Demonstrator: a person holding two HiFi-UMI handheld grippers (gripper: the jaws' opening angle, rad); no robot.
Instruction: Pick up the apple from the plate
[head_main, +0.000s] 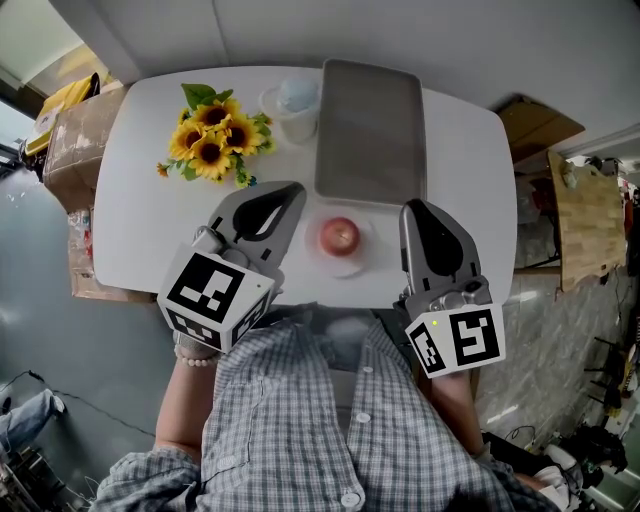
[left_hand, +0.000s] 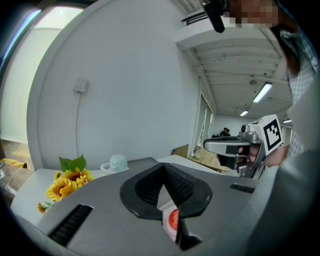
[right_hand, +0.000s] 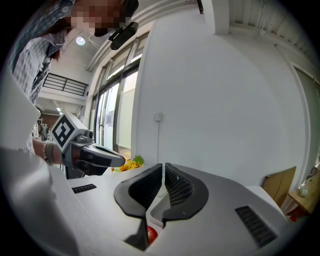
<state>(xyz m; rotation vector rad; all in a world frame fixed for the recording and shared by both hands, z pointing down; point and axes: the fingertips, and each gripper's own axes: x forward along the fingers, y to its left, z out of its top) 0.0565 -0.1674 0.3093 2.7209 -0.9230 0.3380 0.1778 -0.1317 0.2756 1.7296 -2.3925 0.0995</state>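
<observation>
A white table carries sunflowers, a white cup, a grey tray and a small plate.

Workshop-like room: cardboard boxes, strip lights

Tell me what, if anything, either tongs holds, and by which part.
Nothing is held. Left tongs and right tongs are shut, empty; the apple lies on its plate between them.
</observation>
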